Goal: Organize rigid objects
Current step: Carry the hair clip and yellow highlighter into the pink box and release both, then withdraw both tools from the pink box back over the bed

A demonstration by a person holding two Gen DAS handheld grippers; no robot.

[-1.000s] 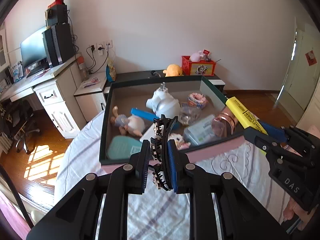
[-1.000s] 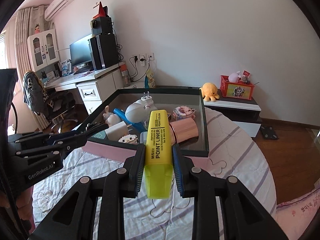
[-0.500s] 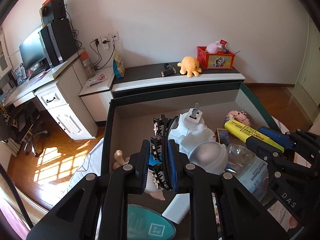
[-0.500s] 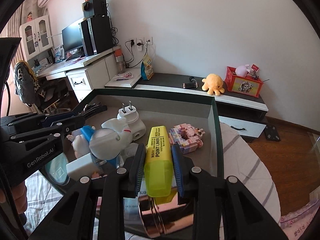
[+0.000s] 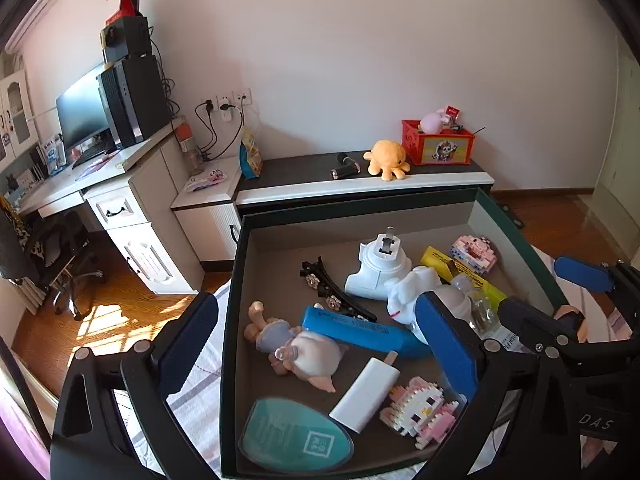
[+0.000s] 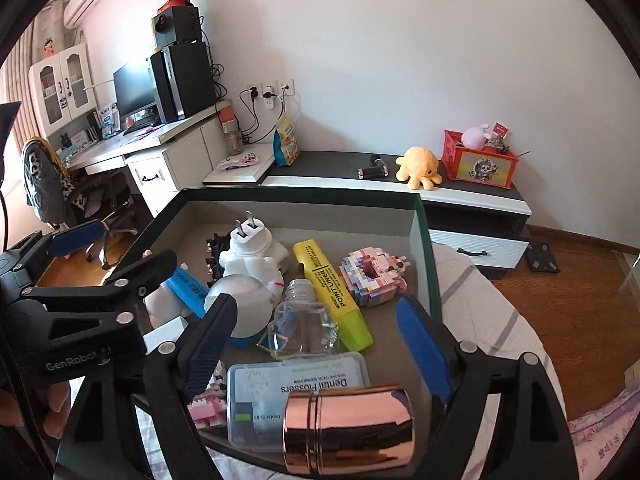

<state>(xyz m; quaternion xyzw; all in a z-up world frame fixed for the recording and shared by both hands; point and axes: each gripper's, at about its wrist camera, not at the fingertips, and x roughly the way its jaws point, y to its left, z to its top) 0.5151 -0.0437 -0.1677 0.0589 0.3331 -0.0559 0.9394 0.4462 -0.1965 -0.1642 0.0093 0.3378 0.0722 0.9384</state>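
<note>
Both grippers over the box. Left gripper jaws have just been opening, empty; hair clip lies on box floor. Right gripper likewise just opening, released; highlighter lies beside bottle.

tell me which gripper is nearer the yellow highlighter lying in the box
Right. The right gripper hangs just in front of the yellow highlighter pen, open. The left gripper, also open, sits further over, above the blue case.

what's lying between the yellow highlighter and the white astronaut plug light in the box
A clear glass bottle, uncapped, lies between the highlighter and the astronaut light; the right wrist view shows it best.
</note>
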